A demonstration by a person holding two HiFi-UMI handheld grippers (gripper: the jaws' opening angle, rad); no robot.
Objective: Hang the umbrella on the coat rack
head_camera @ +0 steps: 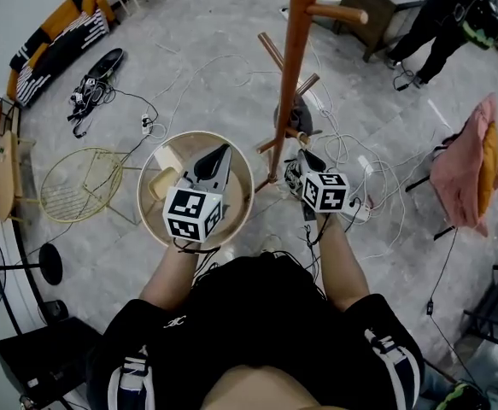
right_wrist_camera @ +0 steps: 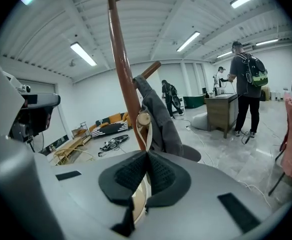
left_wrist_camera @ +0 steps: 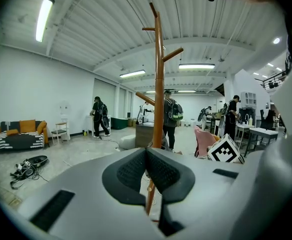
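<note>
The wooden coat rack (head_camera: 295, 58) stands just ahead of me, its pole (right_wrist_camera: 123, 69) filling the right gripper view. A folded dark grey umbrella (right_wrist_camera: 158, 119) leans against the pole under a peg (right_wrist_camera: 148, 71), also seen as the umbrella (head_camera: 298, 114) in the head view. From its round wooden handle end (right_wrist_camera: 143, 119) a cream strap (right_wrist_camera: 138, 204) runs down into my right gripper (right_wrist_camera: 147, 159), which is shut on it. My left gripper (left_wrist_camera: 147, 156) is shut and holds nothing, off to the left of the pole (left_wrist_camera: 158, 84). In the head view the left gripper (head_camera: 219, 156) hovers over a round table.
A round beige table (head_camera: 236, 148) sits under the left gripper and a yellow wire chair (head_camera: 78, 182) is left of it. Cables (head_camera: 360, 169) trail across the floor. A pink cloth (head_camera: 466, 165) drapes a chair at right. A person (head_camera: 445, 15) stands by a desk far right.
</note>
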